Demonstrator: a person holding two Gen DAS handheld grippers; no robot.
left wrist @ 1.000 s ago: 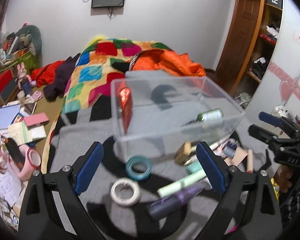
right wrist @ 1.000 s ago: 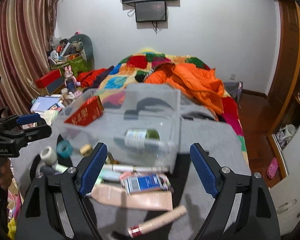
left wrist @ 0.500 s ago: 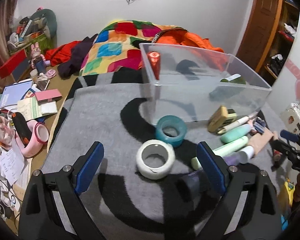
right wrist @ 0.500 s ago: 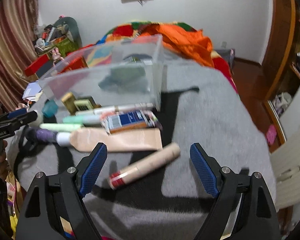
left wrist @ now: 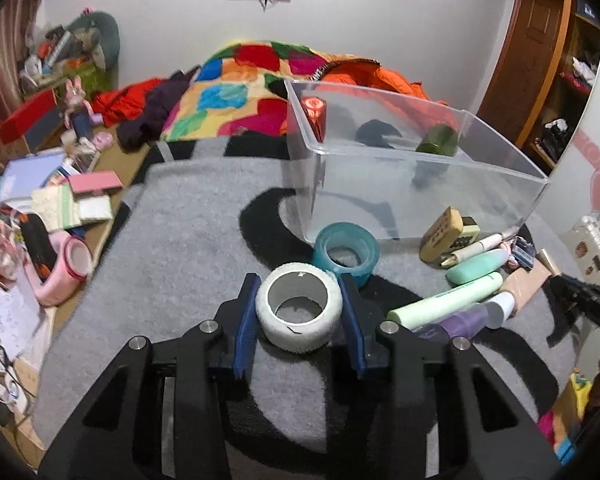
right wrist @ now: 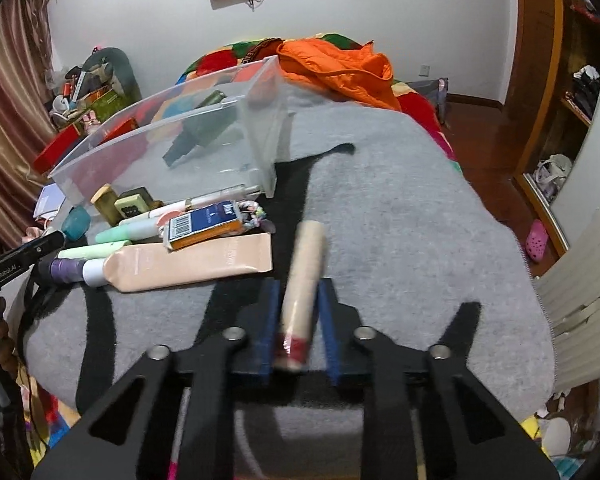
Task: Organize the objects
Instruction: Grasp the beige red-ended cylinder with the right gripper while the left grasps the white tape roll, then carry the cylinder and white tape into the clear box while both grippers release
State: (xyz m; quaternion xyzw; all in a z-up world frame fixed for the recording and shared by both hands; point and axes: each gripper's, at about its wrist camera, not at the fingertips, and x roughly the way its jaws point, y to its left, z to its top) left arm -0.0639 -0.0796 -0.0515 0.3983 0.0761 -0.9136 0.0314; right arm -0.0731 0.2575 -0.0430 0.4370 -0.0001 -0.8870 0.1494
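My left gripper point(left wrist: 299, 314) is shut on a white tape roll point(left wrist: 299, 312) on the grey-and-black blanket. A teal tape roll point(left wrist: 347, 249) lies just beyond it, in front of a clear plastic bin point(left wrist: 420, 196) that holds a red box point(left wrist: 315, 114) and a dark green bottle point(left wrist: 438, 145). My right gripper point(right wrist: 298, 320) is shut on a beige tube with a red band point(right wrist: 303, 288), which points forward. The bin point(right wrist: 172, 148) stands to its upper left.
Loose items lie by the bin: green highlighters point(left wrist: 446, 306), a purple tube point(left wrist: 462, 322), a flat peach tube point(right wrist: 188, 266), a blue card box point(right wrist: 204, 226), tan erasers point(left wrist: 440, 234). Orange bedding point(right wrist: 340, 68) lies behind. Floor clutter point(left wrist: 52, 208) sits left of the bed.
Both grippers moved forward and down and closed: the left on the white tape roll, the right on the beige tube, which now points forward between the fingers.
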